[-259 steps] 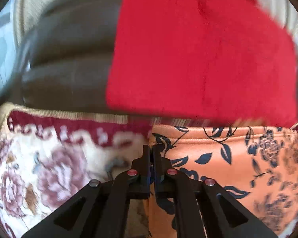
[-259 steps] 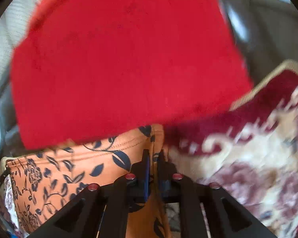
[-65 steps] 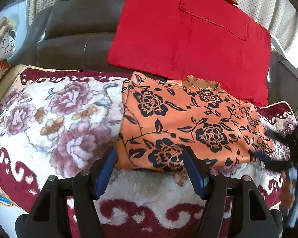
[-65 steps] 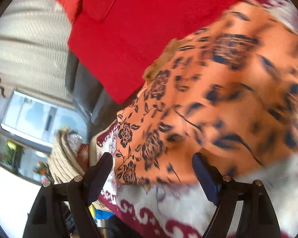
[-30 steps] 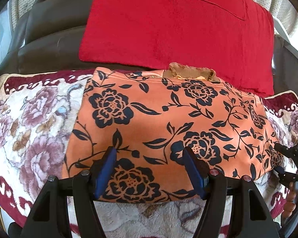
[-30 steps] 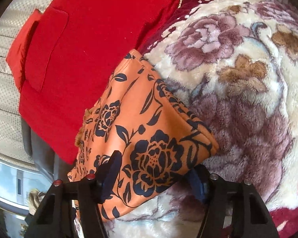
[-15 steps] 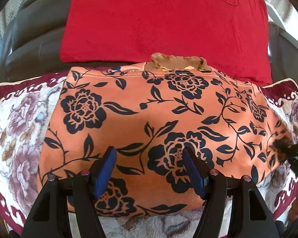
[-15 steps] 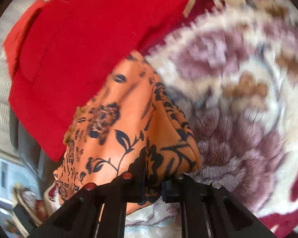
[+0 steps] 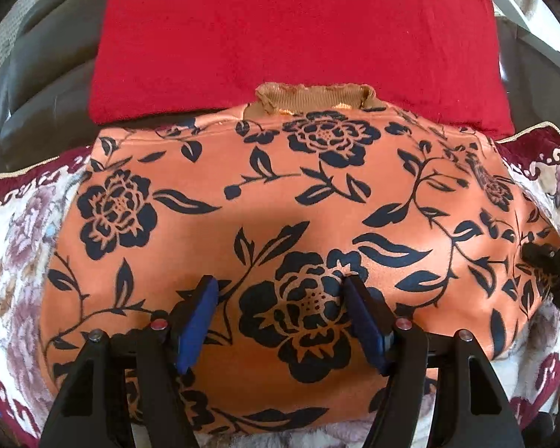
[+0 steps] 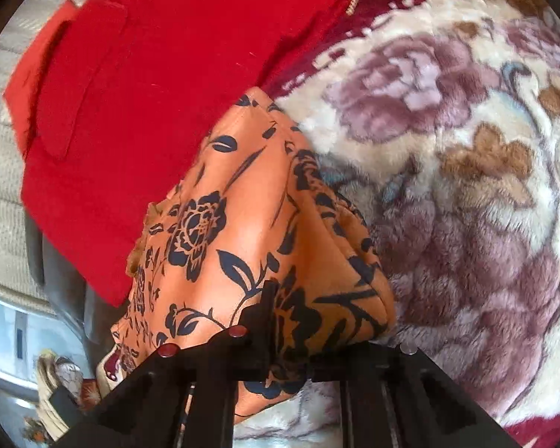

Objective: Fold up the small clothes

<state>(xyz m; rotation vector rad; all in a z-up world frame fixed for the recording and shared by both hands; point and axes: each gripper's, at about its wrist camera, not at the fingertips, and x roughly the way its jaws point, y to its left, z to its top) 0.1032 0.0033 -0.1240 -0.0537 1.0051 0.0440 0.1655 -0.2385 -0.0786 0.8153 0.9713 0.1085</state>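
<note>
An orange garment with black flowers [image 9: 280, 201] lies flat on a floral plush blanket [image 9: 15, 246], its tan ribbed collar [image 9: 313, 99] at the far edge. My left gripper [image 9: 282, 291] is open, its blue-padded fingers [image 9: 198, 317] hovering over the garment's near middle. My right gripper [image 10: 291, 321] is shut on the garment's right edge [image 10: 265, 231], where the cloth bunches up between the fingers. It shows small at the right edge of the left wrist view [image 9: 548, 257].
A red cushion [image 9: 291, 30] leans on a dark leather sofa back [image 9: 30, 86] just behind the garment. The blanket [image 10: 466, 171] spreads wide to the right. A window and small ornaments [image 10: 52, 384] sit beyond the sofa's end.
My left gripper has moved forward over the garment, still open. My right gripper closed on the garment's right edge about half a second ago and holds it, lifting the fabric slightly.
</note>
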